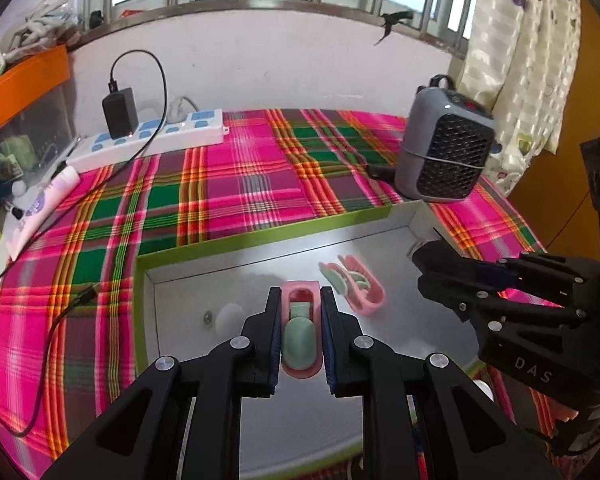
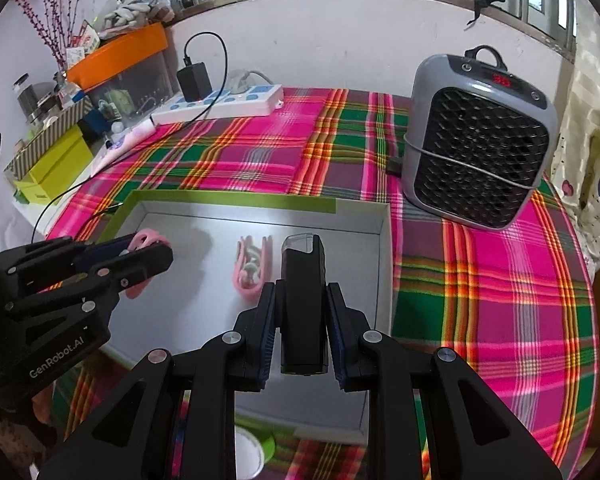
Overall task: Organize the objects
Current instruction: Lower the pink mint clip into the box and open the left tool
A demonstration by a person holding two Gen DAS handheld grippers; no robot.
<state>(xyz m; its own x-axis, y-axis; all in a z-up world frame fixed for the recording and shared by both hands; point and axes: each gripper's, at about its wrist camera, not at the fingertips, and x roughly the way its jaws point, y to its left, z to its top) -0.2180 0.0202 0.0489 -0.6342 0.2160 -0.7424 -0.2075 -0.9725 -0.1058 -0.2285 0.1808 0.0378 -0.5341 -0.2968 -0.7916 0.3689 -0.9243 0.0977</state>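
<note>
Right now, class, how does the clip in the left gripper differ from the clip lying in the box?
The held clip is pinched between the left gripper jaws above the box; the loose clip lies on the box floor. The held one points straight ahead; the loose one lies slanted. Both are pink and green.

Bench is covered with a loud pink, green and orange plaid cloth [image 2: 480, 280]. At the back there's a white power strip with blue sockets [image 2: 220, 102], with a black charger brick [image 2: 194, 80] plugged into it and its thin black cable [image 1: 156, 92] looping off across the cloth. A grey portable heater with a black mesh front [image 2: 480, 148] stands on the right, near a cream patterned curtain [image 1: 516, 60]. Left side is clutter: an orange-lidded clear box [image 2: 120, 64], a yellow-green box [image 2: 56, 168], and maybe a pale pink tube [image 1: 44, 208], though it's blurry.
</note>
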